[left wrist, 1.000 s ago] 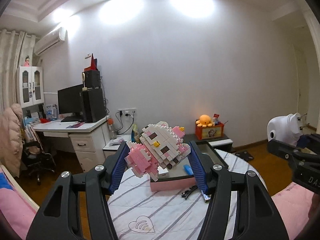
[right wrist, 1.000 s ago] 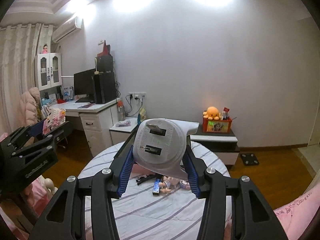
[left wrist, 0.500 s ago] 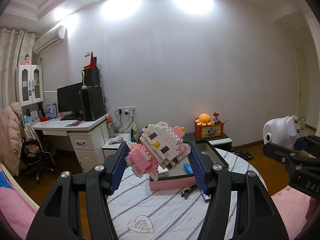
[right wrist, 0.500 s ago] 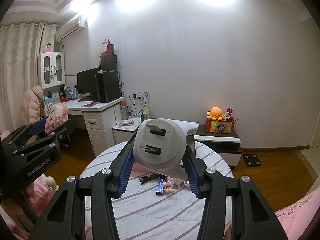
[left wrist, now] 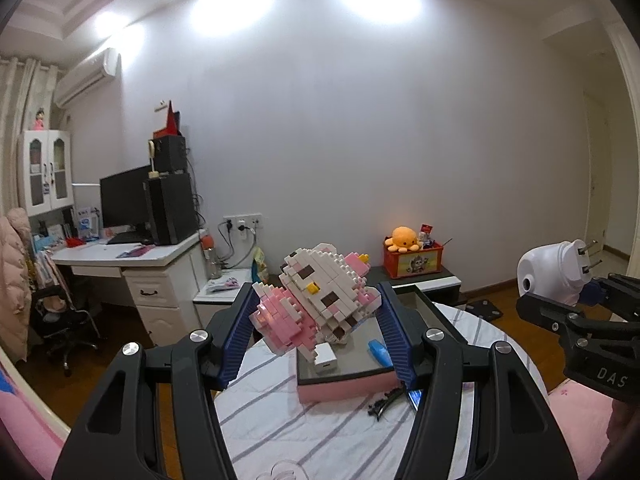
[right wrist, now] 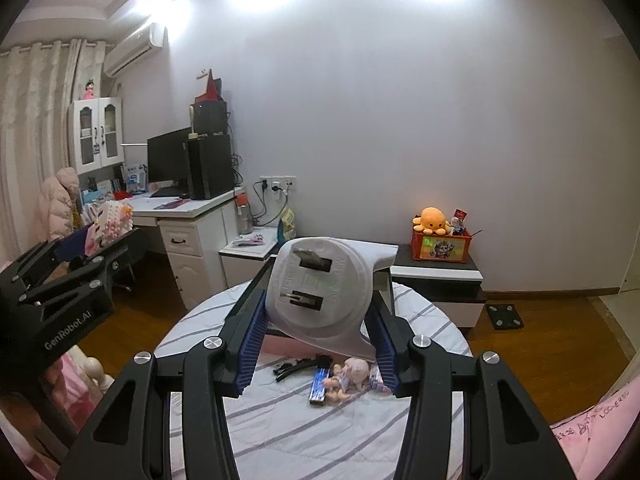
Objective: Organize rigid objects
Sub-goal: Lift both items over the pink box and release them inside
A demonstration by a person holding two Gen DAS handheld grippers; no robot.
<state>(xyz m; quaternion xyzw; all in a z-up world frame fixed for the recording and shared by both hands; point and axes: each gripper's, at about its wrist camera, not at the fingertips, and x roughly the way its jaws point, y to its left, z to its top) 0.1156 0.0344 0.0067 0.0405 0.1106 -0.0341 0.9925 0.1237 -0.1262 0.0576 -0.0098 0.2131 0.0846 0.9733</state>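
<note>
My left gripper (left wrist: 318, 334) is shut on a pink and white brick-built cat figure (left wrist: 316, 308), held tilted in the air above the round striped table (left wrist: 320, 432). My right gripper (right wrist: 318, 344) is shut on a white plug-in device (right wrist: 320, 284) with two metal prongs facing the camera. In the left wrist view that white plug-in device (left wrist: 550, 274) shows at the far right, in the right gripper's fingers. A pink-edged tray (left wrist: 340, 388) on the table holds a white cube (left wrist: 325, 358) and a blue piece (left wrist: 380, 354).
A black hair clip (right wrist: 298, 366), a blue strip (right wrist: 318, 386) and a small doll (right wrist: 348, 376) lie on the table in front of the tray. Behind stand a white desk (right wrist: 192, 216) with a monitor, a low cabinet (right wrist: 436, 280) with a red box and orange plush.
Both grippers have shifted a little across the room with their loads; the table's items sit slightly lower and nearer in the views. The grips are unchanged.
</note>
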